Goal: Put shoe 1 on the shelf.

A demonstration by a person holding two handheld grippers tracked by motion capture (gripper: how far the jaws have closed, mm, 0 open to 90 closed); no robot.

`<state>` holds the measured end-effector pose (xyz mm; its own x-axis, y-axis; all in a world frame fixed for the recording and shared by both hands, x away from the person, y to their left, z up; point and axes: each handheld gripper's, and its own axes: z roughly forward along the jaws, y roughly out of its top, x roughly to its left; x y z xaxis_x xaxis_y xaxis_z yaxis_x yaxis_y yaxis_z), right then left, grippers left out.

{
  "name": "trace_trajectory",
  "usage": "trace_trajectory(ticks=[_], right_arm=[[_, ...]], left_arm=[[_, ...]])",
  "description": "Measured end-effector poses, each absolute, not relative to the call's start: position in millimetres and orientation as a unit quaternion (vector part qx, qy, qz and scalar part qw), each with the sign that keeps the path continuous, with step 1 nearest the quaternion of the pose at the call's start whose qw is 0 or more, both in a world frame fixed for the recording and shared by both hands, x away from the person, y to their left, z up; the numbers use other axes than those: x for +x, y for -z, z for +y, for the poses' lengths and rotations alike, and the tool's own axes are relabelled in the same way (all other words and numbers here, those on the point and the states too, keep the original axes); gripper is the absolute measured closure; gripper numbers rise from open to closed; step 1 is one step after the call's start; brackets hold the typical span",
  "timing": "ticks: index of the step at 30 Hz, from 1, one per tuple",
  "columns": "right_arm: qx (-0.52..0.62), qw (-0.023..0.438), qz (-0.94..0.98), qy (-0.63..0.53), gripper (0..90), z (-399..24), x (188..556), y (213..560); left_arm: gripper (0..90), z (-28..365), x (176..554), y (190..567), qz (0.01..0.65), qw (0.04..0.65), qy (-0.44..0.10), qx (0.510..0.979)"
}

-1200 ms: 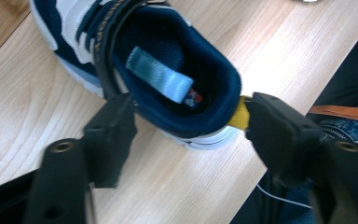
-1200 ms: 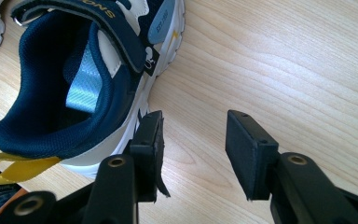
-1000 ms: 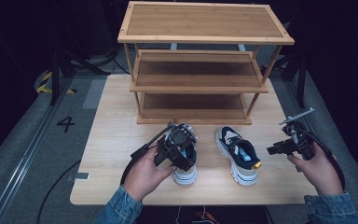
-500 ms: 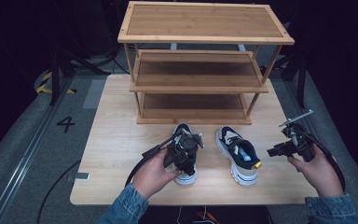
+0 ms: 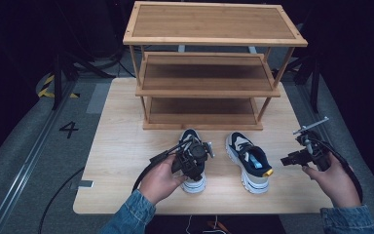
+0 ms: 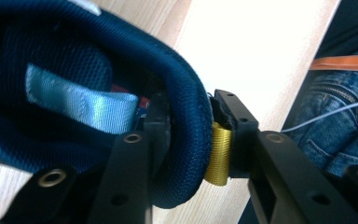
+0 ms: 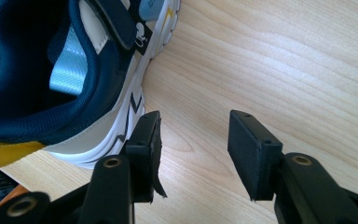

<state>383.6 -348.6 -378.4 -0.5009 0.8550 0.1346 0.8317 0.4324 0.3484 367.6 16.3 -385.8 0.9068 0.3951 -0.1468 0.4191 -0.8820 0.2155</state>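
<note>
Shoes are what we are handling: a pair of navy and white ones standing side by side on the table (image 5: 126, 146), toes toward the wooden shoe rack (image 5: 214, 73) at the far edge, whose three shelves are bare. Our guess is that they are meant for that rack. We hold the left shoe (image 5: 195, 181) with the left tongs (image 6: 193, 140), which have just been closing: one jaw sits inside the padded heel collar and the other outside against the yellow heel loop (image 6: 218, 154), so the collar is pinched between them. That grip is narrow and sits on soft padding at the very back, so we judge that the shoe could droop toe-down or twist when lifted, and the collar could slide out of the jaws; a hanging toe might then catch on a shelf edge or on a rack post. The right shoe (image 5: 248, 163) stands just beside the left one, untouched. Our right tongs (image 7: 193, 151) hover low over the table near its heel and outer side, jaws apart with nothing but bare wood between them; a careless move there could nudge that shoe out of line. In the left gripper view a thin white wire (image 6: 326, 116) crosses our trouser leg, clear of the grip.
</note>
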Motion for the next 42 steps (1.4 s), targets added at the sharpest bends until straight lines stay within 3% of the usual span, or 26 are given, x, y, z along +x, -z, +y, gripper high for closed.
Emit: trace_trajectory(ticks=[9, 27, 42], right_arm=[[0.505, 0.026, 0.841, -0.191, 54.8, -357, 379, 380], [0.512, 0.026, 0.837, -0.191, 54.5, -363, 372, 382], [0.518, 0.027, 0.833, -0.192, 54.4, -369, 366, 383]], left_arm=[[70.1, 11, 371, 371, 0.188, 0.122, 0.021, 0.974], [68.2, 9, 424, 333, 0.199, 0.156, 0.018, 0.967], [67.8, -7, 474, 341, 0.171, 0.142, -0.019, 0.975]])
